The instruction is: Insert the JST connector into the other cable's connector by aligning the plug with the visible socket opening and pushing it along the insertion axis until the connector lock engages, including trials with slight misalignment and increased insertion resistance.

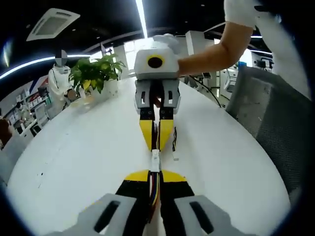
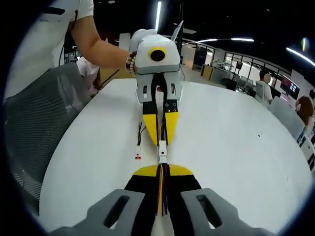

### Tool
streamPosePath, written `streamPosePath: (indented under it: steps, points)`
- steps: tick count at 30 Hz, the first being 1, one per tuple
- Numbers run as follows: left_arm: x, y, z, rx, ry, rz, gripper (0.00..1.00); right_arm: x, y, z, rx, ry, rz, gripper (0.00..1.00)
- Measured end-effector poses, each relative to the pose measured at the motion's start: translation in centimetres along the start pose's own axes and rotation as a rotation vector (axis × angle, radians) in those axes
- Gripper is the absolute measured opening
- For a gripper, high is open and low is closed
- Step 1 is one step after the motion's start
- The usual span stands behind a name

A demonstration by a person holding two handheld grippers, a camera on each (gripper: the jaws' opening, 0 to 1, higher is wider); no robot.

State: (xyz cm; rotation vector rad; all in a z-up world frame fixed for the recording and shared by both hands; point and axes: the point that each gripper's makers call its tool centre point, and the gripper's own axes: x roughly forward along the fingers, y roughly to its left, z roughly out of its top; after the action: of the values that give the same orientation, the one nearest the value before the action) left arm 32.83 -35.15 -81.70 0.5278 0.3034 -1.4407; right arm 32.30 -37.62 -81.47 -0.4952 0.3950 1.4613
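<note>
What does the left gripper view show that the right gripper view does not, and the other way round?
Left gripper view alone: a plant, a ceiling vent and a standing person in white. Right gripper view alone: two people at the far side. Both: the left gripper and right gripper tip to tip, each shut on a cable, connectors meeting between them, a loose plug beside, the white table, a mesh chair.
</note>
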Motion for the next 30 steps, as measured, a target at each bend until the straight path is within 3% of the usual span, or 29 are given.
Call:
streamPosePath:
  steps: [3, 30]
  points:
    - [-0.1, 0.1, 0.1, -0.005, -0.008, 0.005, 0.01, -0.2, 0.1, 0.4, 0.014, -0.022, -0.006, 0.02]
    - [-0.3, -0.4, 0.0, 0.012, 0.029, 0.018, 0.00, 0.3, 1.2, 1.3, 0.003, -0.003, -0.021, 0.02]
